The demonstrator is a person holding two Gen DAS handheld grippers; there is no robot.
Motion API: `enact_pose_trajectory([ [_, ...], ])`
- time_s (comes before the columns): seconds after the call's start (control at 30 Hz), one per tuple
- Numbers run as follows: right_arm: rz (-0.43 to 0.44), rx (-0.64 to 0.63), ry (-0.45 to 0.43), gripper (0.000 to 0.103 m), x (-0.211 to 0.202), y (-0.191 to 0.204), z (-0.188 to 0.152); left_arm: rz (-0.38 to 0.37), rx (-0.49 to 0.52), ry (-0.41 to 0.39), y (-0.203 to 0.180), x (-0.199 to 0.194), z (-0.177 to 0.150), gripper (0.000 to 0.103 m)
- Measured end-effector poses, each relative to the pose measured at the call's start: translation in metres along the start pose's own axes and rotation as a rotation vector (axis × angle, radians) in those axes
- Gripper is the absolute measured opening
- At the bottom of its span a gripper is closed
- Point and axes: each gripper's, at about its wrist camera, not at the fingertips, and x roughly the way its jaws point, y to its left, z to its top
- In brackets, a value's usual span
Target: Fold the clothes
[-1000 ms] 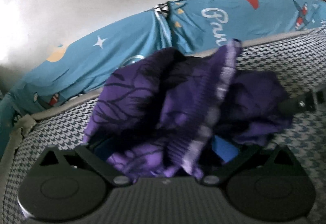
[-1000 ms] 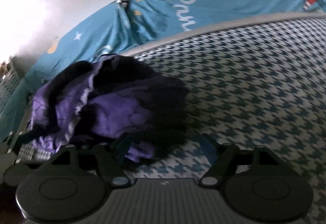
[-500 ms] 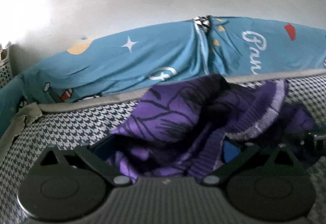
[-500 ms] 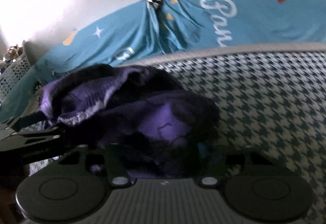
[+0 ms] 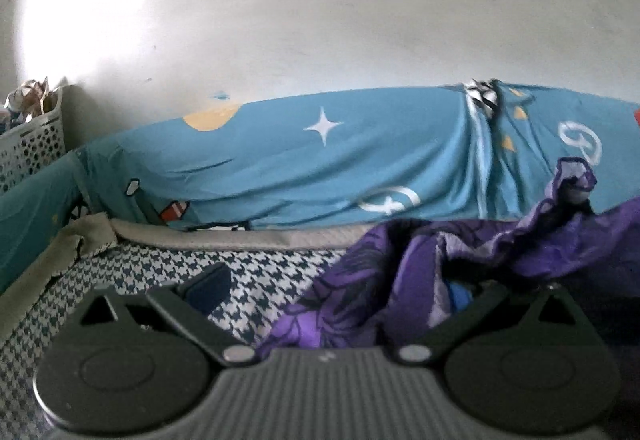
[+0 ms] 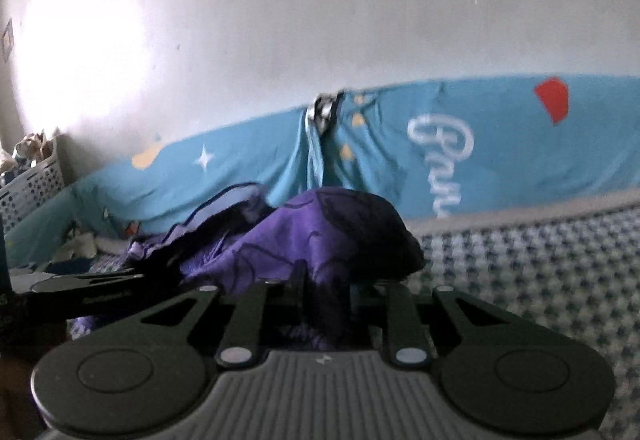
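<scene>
A crumpled purple garment (image 5: 400,280) with dark line print lies bunched on the houndstooth mattress (image 5: 260,280). My left gripper (image 5: 334,292) is open wide. Its left finger (image 5: 208,288) is bare over the mattress, and the cloth drapes over its right finger (image 5: 460,296). In the right wrist view the garment (image 6: 320,232) humps up just ahead. My right gripper (image 6: 330,296) has its jaws closing, narrow, with a fold of the purple cloth pinched between them. The left gripper's black body (image 6: 80,292) shows at the left edge of that view.
A blue printed sheet (image 5: 360,159) runs along the white wall behind the mattress, above a grey edging strip (image 5: 240,240). A white perforated basket (image 5: 28,151) stands at the far left. Bare houndstooth mattress (image 6: 540,280) stretches to the right of the garment.
The right jaws went from wide apart to narrow around a fold of the garment. The left view swung left, so the cloth now sits at its right and the left finger is bare.
</scene>
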Motion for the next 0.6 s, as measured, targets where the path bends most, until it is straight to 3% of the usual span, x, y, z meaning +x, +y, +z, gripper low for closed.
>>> enact_pose_trajectory([
  [0.33, -0.174, 0.068, -0.090, 0.019, 0.014, -0.031, 0.021, 0.080, -0.123, 0.019, 0.034, 0.032, 0.021, 0.103],
  [0.43, -0.208, 0.100, -0.041, 0.020, 0.026, -0.042, 0.022, 0.040, -0.148, 0.038, 0.038, 0.030, 0.020, 0.103],
  [0.53, -0.236, 0.106, 0.029, 0.023, 0.038, -0.046, 0.018, 0.020, -0.105, 0.038, 0.031, 0.025, 0.018, 0.103],
  [0.6, -0.271, 0.072, 0.038, 0.033, 0.037, -0.046, 0.016, 0.015, -0.097, 0.031, 0.029, 0.021, 0.017, 0.103],
])
